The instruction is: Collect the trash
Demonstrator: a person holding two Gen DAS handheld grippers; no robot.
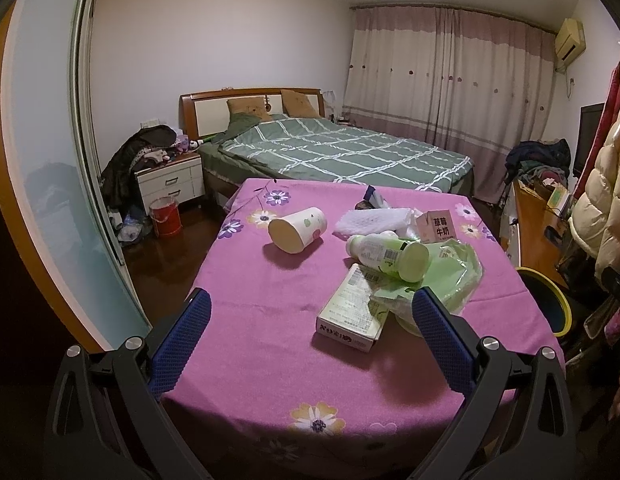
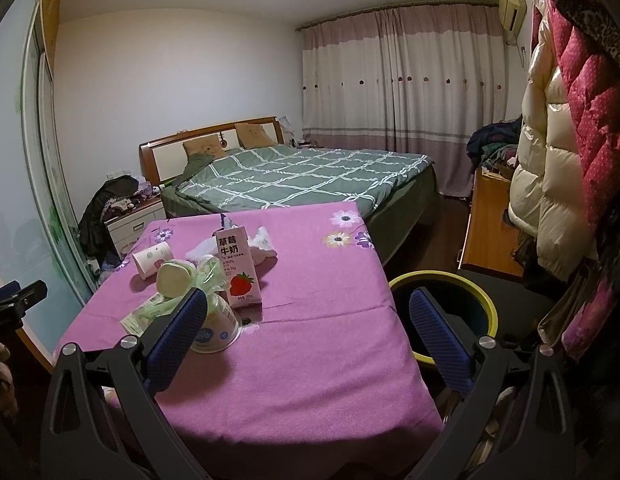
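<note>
A: Tool state first. Left tool (image 1: 310, 334): fingers spread wide, nothing between them, held above the near part of the surface (image 1: 246, 336). Right tool (image 2: 306, 332): also spread and empty, over the near right corner of the surface, with the bin (image 2: 486, 300) showing past its right finger.

B: What lies nearest each?

A: Left: the flat carton (image 1: 352, 314), just ahead and a little right of centre. Its long axis runs from near-left to far-right, a short end face turned toward the tool. Its far end goes under the green plastic bag (image 1: 450, 280). On that heap lies the green-capped bottle (image 1: 386, 256) on its side, long axis roughly parallel to the near edge, the wide base pointing right.

B: And the right?

A: In the right view, a small pot (image 2: 218, 326) sits just beyond the left finger, tipped. Behind it stands the strawberry milk carton (image 2: 238, 268), upright, long axis vertical.

B: The rest?

A: Paper cup (image 1: 296, 230) on its side toward the far left corner, its open mouth facing near-left. White tissue (image 1: 370, 220) by the far edge.

B: Judgement?

A: The bin stands off the right edge, so the right tool is nearer to it; the left is nearer the flat carton and would likely close across its short width.
</note>
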